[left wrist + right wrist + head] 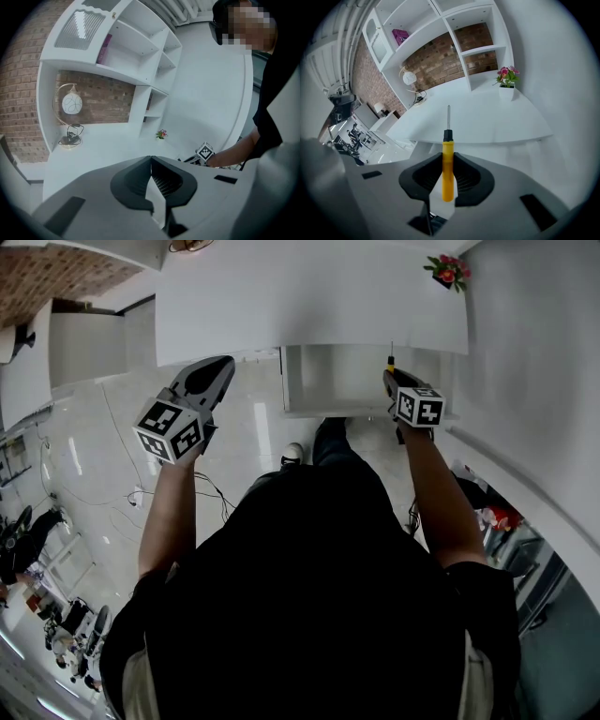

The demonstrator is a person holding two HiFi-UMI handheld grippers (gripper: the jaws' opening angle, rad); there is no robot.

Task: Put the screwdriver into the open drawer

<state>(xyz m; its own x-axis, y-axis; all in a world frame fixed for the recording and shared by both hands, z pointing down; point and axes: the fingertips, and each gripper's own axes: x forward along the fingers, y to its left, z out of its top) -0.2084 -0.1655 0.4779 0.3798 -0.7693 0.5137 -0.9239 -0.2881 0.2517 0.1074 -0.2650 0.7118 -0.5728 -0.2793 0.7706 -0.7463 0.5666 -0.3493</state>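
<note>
With right gripper (pixel 447 176) jaws tight on the screwdriver (pixel 447 164) handle over the right end of the drawer (pixel 328 381), lower it flat below the worktop (pixel 281 296) edge, then release gently, holding the left gripper (pixel 151 161), jaws together and empty, aside.

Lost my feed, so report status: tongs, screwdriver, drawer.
Left tongs shut, empty. Right tongs shut on screwdriver, at right edge of open drawer. Nothing seen blocking.
</note>
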